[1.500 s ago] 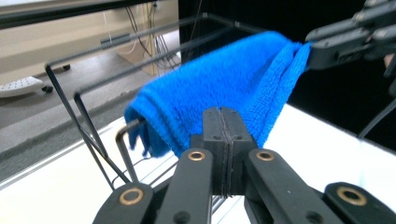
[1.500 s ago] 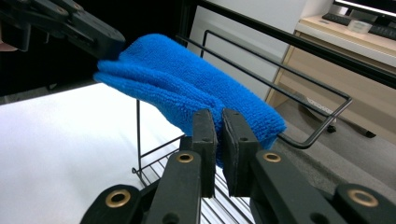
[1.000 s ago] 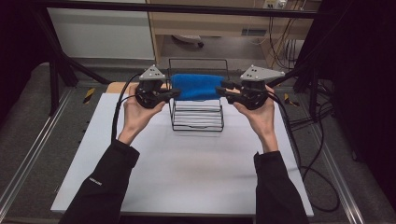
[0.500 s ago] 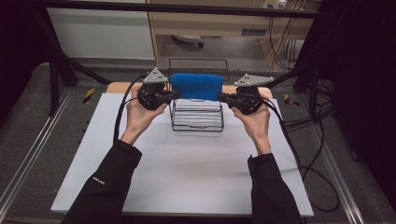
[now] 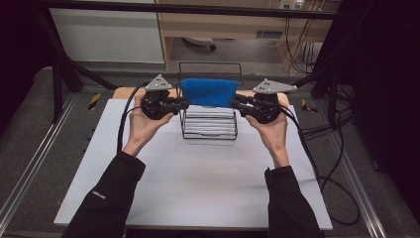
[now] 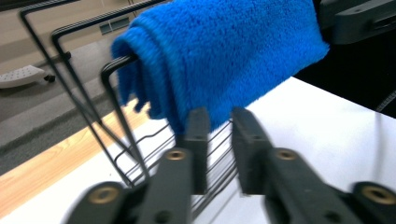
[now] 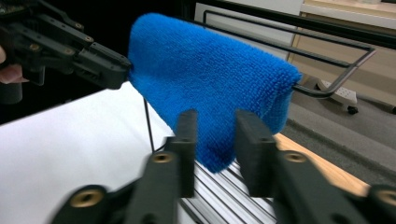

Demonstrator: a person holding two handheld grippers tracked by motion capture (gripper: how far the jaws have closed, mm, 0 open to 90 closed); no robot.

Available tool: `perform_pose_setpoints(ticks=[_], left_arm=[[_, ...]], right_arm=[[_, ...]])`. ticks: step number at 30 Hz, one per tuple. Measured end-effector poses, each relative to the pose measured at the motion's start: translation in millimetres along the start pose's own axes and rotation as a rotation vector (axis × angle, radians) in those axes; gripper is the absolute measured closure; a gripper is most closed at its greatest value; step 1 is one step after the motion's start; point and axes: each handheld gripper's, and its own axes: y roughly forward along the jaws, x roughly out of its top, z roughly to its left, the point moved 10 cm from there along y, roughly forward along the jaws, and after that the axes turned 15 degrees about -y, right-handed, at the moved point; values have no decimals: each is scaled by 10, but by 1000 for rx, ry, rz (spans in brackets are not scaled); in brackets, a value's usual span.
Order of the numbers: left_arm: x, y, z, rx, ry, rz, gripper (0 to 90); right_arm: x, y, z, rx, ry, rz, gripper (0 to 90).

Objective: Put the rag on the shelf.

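The biggest change is in my tongs: both pairs have just been opening, and the blue towel [image 5: 208, 92] now hangs on its own over the top bar of the black wire rack [image 5: 210, 124], at about twelve o'clock from the middle of the white table [image 5: 198, 183]. My left gripper [image 6: 218, 122] stands slightly parted with its tips just below the towel's lower edge, pressing on nothing; a half second ago, seen from above, it was right at the cloth's left end. My right gripper [image 7: 215, 125] is the same — a narrow gap, the towel's hanging corner showing just beyond it, no pinch on the cloth. From above, the left one sits at nine o'clock of the towel and the right one at three o'clock, each just beside an end. I judge the draping done and the release made, so what is left is to draw both hands back without snagging the pile. The table is bare apart from the rack, which stands near its far edge. Beyond it — at twelve o'clock — runs a wooden strip, then grey floor, a pale cabinet and loose cables at two o'clock.
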Motion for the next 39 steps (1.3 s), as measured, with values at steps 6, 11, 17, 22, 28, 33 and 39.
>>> perform_pose_setpoints(ticks=[6, 11, 17, 22, 28, 33, 39], left_arm=[[-151, -215, 56, 10, -18, 6, 490], [-417, -310, 162, 41, -17, 22, 323], [-793, -357, 277, 69, -19, 62, 186], [-1062, -398, 345, 74, -45, 49, 128], [-1452, -424, 409, 79, -61, 87, 73], [-1787, -447, 479, 84, -81, 122, 64], [-2080, -538, 611, 96, -106, 134, 65]], right_arm=[[-24, -152, 64, -3, 25, 8, 353], [-136, -216, 162, 14, 27, 39, 187], [-310, -226, 262, 32, 52, 74, 87], [-533, -198, 345, 40, 63, 110, 32], [-938, -174, 436, 47, 93, 165, 6], [-1230, -207, 500, 61, 127, 180, 5], [-1617, -302, 586, 92, 160, 207, 5]])
